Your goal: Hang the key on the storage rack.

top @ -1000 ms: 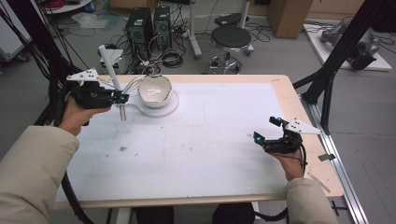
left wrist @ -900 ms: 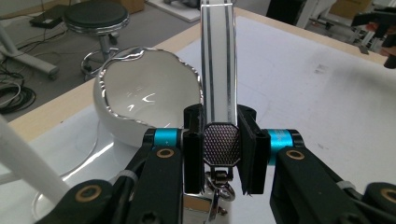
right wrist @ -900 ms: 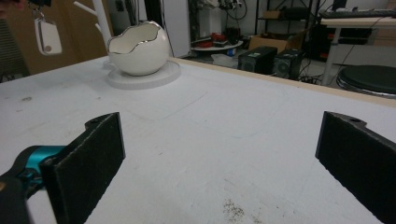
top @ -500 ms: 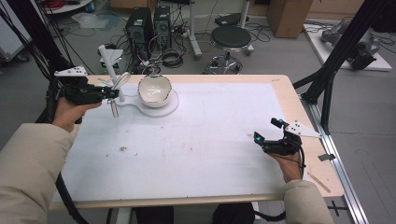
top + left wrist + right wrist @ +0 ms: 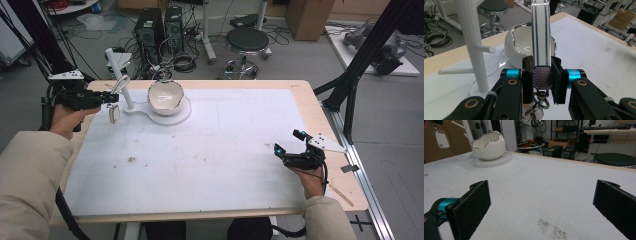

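My left gripper (image 5: 106, 97) is at the table's far left, shut on a white striped lanyard strap (image 5: 540, 37). The strap's metal clasp (image 5: 540, 80) sits between the jaws of the left gripper (image 5: 541, 72), with a ring below it. A badge card (image 5: 114, 114) hangs from the strap just above the mat, beside a white peg stand (image 5: 120, 75). Past the stand sits a white egg-shaped bowl (image 5: 165, 96) on a white base (image 5: 175, 117). My right gripper (image 5: 290, 145) rests low at the front right, open with nothing between its pads (image 5: 477, 202).
A white mat (image 5: 225, 145) covers the wooden table (image 5: 305, 100), with a few dirt specks (image 5: 131, 160). The stand's pegs (image 5: 485, 48) stick out near the strap. A stool (image 5: 248, 40) and computer cases (image 5: 150, 30) stand on the floor beyond the far edge.
My left hand has moved left, away from the bowl, carrying the lanyard; the badge card now hangs left of the stand's pole. The right hand has stayed put.
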`<state>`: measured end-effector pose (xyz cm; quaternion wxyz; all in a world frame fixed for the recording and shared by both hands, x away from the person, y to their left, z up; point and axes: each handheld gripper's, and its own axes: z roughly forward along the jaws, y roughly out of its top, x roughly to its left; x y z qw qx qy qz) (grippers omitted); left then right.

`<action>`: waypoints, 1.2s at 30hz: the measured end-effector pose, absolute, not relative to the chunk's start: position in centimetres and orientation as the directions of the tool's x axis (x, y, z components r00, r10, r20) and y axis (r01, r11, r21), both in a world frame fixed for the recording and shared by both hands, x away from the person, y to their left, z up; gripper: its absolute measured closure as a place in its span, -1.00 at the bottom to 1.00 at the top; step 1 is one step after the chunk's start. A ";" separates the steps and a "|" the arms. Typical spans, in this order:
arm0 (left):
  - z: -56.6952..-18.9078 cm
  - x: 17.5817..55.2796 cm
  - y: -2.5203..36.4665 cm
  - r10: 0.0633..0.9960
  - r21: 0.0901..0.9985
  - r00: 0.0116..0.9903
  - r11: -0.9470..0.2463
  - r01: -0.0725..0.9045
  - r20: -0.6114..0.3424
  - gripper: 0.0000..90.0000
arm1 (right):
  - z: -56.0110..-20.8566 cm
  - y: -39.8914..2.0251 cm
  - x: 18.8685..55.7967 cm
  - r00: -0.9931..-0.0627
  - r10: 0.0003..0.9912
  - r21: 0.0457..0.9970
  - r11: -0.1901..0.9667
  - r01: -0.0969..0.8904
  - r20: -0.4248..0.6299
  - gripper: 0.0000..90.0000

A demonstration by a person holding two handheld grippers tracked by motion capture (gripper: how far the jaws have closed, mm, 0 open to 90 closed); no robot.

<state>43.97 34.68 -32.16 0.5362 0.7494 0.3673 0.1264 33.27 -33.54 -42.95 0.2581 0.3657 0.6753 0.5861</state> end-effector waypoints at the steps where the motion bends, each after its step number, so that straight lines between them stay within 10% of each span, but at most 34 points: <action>1: -32.2 44.0 34.8 0.689 0.896 0.696 -0.155 0.416 -0.204 0.65 | -43.0 -33.5 33.3 -0.600 0.797 0.982 0.048 0.182 0.072 -0.99; 36: -33.0 46.0 36.9 0.689 0.850 0.671 -0.154 0.504 -0.273 0.65 | -44.8 -32.9 33.2 -0.598 0.795 0.985 0.006 0.175 0.102 -0.99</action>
